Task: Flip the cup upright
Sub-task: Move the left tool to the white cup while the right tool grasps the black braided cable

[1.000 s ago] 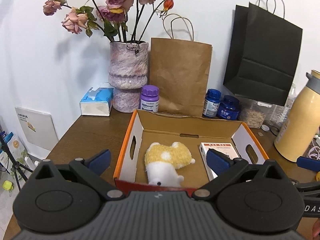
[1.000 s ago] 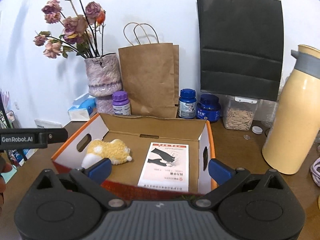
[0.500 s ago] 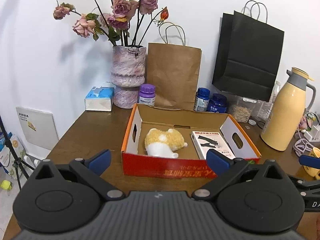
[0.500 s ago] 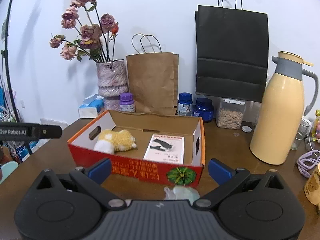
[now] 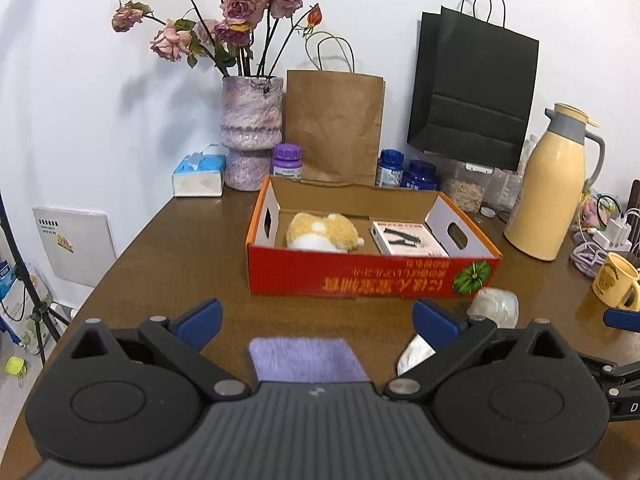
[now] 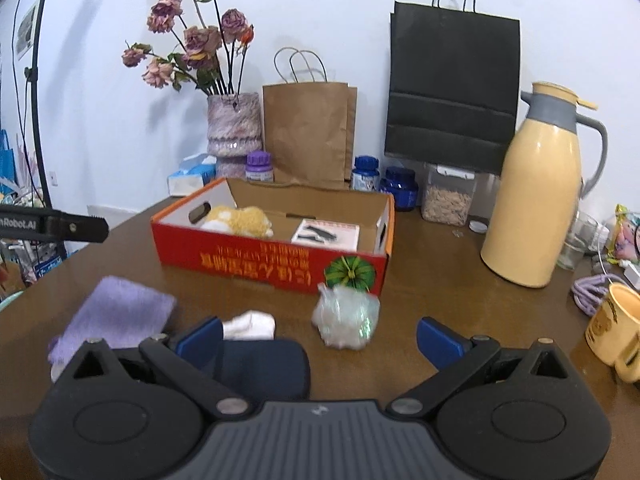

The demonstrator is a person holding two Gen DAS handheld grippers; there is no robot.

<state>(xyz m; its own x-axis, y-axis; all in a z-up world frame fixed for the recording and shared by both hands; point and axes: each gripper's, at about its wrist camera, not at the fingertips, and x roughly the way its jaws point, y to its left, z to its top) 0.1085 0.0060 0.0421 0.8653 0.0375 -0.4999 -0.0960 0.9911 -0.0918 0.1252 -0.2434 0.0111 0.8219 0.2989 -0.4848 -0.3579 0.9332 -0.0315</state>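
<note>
At far right on the table (image 6: 440, 280), the yellow cup (image 6: 612, 330) lies tilted — approach step: both my left gripper (image 5: 316, 316) and right gripper (image 6: 318, 338) gape, empty; next I must reach rightward.

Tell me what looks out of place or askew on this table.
The yellow mug at the right edge lies tipped on its side, mouth facing left, instead of standing. The red box has its printing upside down. A crumpled plastic wad sits loose in front of the box. Nothing looks spilled.
</note>
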